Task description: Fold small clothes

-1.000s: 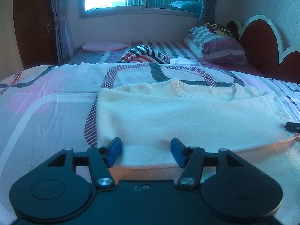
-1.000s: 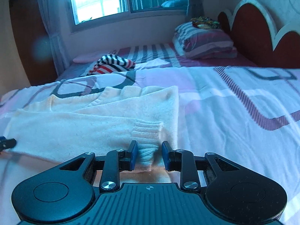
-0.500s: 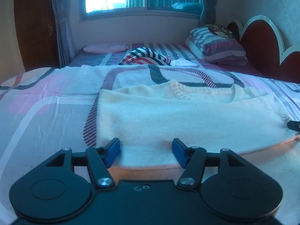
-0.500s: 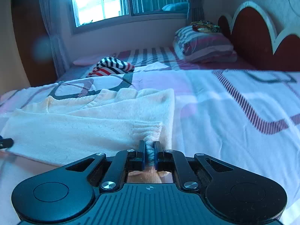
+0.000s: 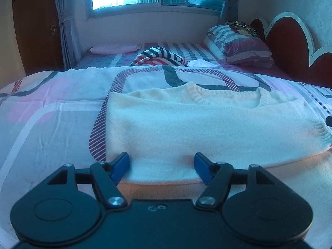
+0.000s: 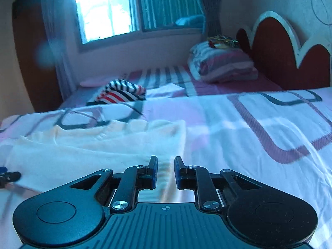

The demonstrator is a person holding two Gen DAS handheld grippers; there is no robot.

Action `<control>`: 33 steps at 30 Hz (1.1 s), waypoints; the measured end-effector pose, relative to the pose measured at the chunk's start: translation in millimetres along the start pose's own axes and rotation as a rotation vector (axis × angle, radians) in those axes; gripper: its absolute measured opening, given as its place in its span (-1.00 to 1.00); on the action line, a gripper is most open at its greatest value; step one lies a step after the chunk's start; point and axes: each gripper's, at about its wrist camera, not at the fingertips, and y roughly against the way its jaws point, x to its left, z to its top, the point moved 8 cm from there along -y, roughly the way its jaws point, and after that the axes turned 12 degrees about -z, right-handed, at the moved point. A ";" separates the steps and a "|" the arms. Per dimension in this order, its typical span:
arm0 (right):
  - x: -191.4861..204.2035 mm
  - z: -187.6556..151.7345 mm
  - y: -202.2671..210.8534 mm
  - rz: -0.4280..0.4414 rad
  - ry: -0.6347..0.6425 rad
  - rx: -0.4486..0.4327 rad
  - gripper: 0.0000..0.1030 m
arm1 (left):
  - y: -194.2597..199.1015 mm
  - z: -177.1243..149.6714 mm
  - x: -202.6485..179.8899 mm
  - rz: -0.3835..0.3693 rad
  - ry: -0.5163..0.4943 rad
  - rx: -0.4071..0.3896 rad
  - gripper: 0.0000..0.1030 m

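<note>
A cream knit sweater (image 5: 186,128) lies flat on the patterned bedspread (image 5: 51,112), neckline toward the far side. My left gripper (image 5: 161,162) rests at its near hem. Its jaws are opening and stand wide; fabric lies between the blue pads, which do not press on it. In the right wrist view the sweater (image 6: 93,151) fills the left half, blurred. My right gripper (image 6: 166,167) sits at the sweater's right edge. Those jaws are opening too, with a narrow gap and ribbed fabric showing in it. The pads stand clear of that fabric.
A striped red, white and dark garment (image 5: 159,57) and a white cloth (image 5: 202,63) lie farther up the bed. Striped pillows (image 5: 240,45) are stacked against the red headboard (image 5: 288,41). A window and curtains fill the far wall. The left gripper's tip (image 6: 8,175) shows at the right view's edge.
The right gripper shut on the sweater's ribbed cuff half a second ago and has since parted again, with its view shifted and blurred. The left jaws have spread a little wider.
</note>
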 end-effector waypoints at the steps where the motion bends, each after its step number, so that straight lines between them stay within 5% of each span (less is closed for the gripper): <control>1: 4.9 -1.8 -3.7 0.010 0.024 0.009 -0.68 | -0.8 0.6 -0.8 0.003 -0.002 0.001 0.36; 3: 8.4 -14.8 -21.5 -0.027 0.083 0.085 -0.68 | -1.5 0.3 -1.2 0.006 -0.004 0.002 0.38; 17: 12.1 -24.9 -23.0 -0.039 0.144 0.010 -0.67 | -1.7 1.4 1.7 0.055 -0.010 0.030 0.66; 18: 11.9 -24.7 -23.4 -0.036 0.148 0.012 -0.54 | 2.4 2.1 1.6 0.080 -0.010 0.056 0.69; 21: 0.4 -20.6 -11.7 -0.087 0.132 0.041 0.55 | 30.8 -2.3 -3.6 0.121 -0.036 0.074 0.71; 27: -38.9 -54.7 60.8 0.075 -0.017 0.137 0.54 | 96.4 -71.9 -1.1 0.106 -0.042 0.128 0.63; 33: -85.6 -121.6 143.4 0.121 -0.154 0.274 0.22 | 163.6 -140.3 4.6 0.022 0.097 0.127 0.62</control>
